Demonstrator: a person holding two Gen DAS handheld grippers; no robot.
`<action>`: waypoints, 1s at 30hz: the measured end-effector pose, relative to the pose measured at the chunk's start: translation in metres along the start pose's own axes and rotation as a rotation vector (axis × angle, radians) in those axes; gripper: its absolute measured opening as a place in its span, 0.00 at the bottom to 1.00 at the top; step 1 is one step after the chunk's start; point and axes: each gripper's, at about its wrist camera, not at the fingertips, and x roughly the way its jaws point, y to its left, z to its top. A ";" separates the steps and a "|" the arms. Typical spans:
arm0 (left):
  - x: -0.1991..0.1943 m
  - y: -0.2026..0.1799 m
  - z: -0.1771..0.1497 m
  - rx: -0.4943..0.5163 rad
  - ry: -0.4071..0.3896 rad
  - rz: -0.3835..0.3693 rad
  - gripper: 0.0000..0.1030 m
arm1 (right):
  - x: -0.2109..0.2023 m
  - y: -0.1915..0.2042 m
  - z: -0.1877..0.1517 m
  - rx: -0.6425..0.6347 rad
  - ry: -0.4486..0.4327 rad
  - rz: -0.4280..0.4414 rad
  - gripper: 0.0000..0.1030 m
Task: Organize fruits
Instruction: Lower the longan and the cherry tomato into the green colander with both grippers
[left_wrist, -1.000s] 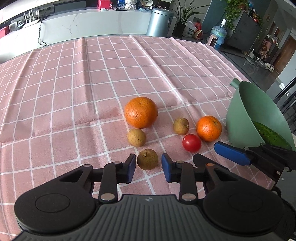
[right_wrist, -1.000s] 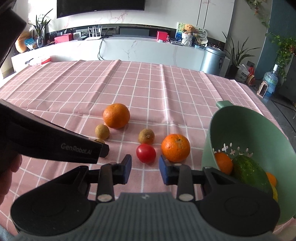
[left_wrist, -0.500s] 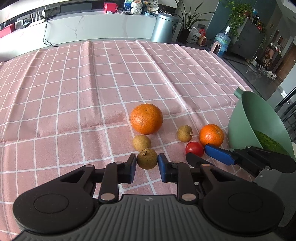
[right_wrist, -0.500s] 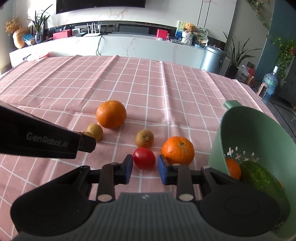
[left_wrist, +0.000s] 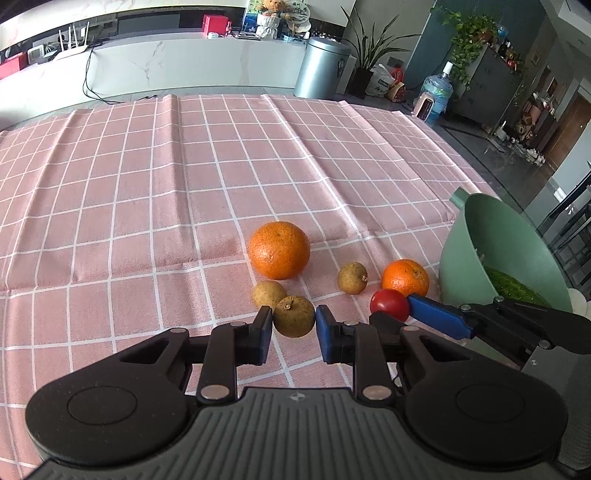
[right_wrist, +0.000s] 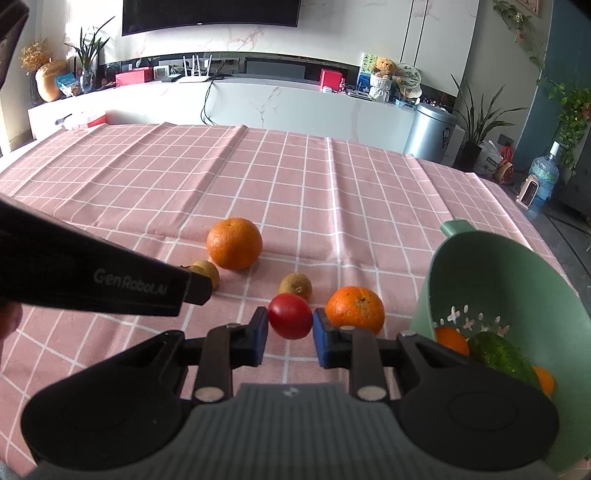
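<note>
On the pink checked tablecloth lie a large orange, a small orange, a red tomato and three brown longans. My left gripper is shut on the nearest longan, its blue pads against both sides. My right gripper is shut on the tomato. Another longan sits just behind the held one, and the third lies between the two oranges. The small orange sits just right of the right gripper.
A green colander stands tilted at the right, holding a cucumber and oranges. The left gripper's body crosses the left of the right wrist view. The table's right edge runs behind the colander.
Both grippers moved forward and closed: the left pads came in around the nearest longan, the right pads around the tomato. The other fruits have not moved.
</note>
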 end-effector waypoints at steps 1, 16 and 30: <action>-0.003 -0.001 0.000 -0.005 -0.007 -0.007 0.28 | -0.007 -0.002 0.001 0.004 -0.006 0.003 0.21; -0.039 -0.084 0.019 0.098 -0.094 -0.085 0.28 | -0.104 -0.071 0.002 0.120 -0.132 -0.033 0.21; 0.017 -0.170 0.051 0.255 0.021 -0.112 0.28 | -0.089 -0.161 -0.011 0.262 -0.021 -0.107 0.21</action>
